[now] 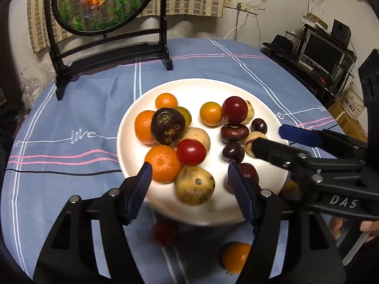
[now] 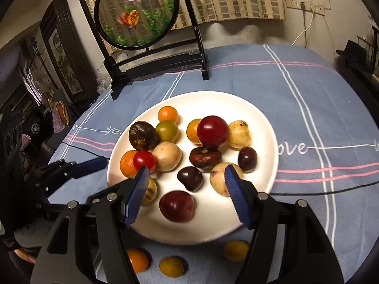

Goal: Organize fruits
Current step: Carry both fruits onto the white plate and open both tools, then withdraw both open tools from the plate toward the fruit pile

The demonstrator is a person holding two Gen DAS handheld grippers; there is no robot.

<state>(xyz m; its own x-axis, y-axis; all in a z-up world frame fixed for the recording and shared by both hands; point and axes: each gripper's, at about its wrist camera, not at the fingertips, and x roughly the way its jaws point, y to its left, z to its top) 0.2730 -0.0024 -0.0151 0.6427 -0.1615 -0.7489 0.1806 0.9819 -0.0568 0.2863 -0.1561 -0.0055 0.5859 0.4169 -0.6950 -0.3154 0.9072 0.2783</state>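
Blue-padded fingers of the left tool [image 1: 189, 177] and right tool [image 2: 187, 179] stand apart, gripping nothing, at the near rim of a white plate [image 1: 132, 156]. Loose fruits lie on the blue striped cloth [image 1: 71, 108] below them, among them an orange one [image 1: 235, 258]. Tangerines, red tomatoes and dark fruits [image 2: 191, 177] fill the plate on the surface. Beyond stands a round goldfish screen [image 2: 136, 11].

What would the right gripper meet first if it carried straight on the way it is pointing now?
Most likely the dark red plum on the white plate: it lies between the right gripper's open jaws and nearest them. Depth is hard to judge in this fisheye view.
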